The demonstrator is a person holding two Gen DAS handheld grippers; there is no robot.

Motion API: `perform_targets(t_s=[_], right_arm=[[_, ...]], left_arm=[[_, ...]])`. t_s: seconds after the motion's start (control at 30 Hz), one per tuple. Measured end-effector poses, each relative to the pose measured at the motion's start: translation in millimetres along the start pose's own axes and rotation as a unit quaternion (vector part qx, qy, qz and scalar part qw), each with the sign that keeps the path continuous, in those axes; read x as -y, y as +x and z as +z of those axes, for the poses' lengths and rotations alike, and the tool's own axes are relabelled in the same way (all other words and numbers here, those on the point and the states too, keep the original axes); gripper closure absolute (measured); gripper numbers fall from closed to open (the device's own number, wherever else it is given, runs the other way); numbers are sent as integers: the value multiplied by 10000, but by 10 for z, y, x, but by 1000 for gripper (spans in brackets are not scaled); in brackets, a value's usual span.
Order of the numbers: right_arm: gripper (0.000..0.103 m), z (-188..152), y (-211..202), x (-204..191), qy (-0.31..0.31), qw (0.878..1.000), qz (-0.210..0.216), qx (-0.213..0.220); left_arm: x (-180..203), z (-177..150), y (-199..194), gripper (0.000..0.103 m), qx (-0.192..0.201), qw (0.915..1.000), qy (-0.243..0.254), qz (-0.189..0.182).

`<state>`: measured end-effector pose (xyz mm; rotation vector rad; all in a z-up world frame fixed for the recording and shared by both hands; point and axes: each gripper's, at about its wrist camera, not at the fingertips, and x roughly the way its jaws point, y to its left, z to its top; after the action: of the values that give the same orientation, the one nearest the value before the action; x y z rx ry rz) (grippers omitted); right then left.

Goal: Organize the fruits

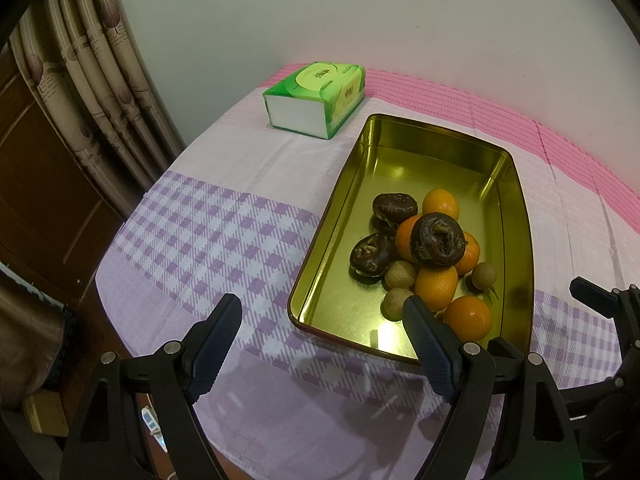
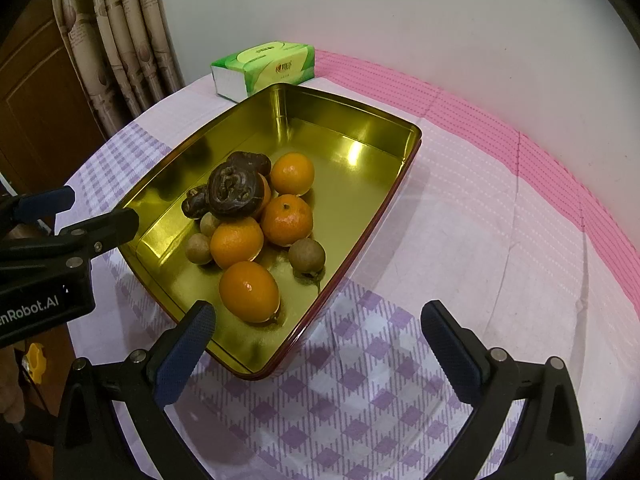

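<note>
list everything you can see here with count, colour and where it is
tin tray: one, gold inside with a dark red rim, on the tablecloth
small oranges: five, orange, piled at the near end of the tray
water chestnuts: three, dark brown, one on top of the oranges
longans: three, tan, on the tray floor around the oranges
tissue pack: one, green and white, beyond the tray's far corner
tablecloth: one, pink, white and purple check, over the table
curtain: beige, patterned, left of the table
left gripper: black with blue pads, jaws open, empty
right gripper: black with blue pads, jaws open, empty
</note>
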<state>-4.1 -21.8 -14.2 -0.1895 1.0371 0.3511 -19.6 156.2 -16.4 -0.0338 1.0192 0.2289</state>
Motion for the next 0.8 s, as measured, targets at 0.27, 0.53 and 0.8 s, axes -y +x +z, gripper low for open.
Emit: perform_targets(t_s=[0.27,0.53,0.8], right_arm=[[1,-16,14,-20,-16,10000,-3,-24],[1,-17,18,-23,-21,10000,-1,-25],[1,-18,21,-27,-20,10000,8,-27]], left_arm=[[1,0,4,20,-2,10000,2,1],[4,-7,0,20,-1,10000,18,1],[7,9,4,20,-11,10000,5,5]])
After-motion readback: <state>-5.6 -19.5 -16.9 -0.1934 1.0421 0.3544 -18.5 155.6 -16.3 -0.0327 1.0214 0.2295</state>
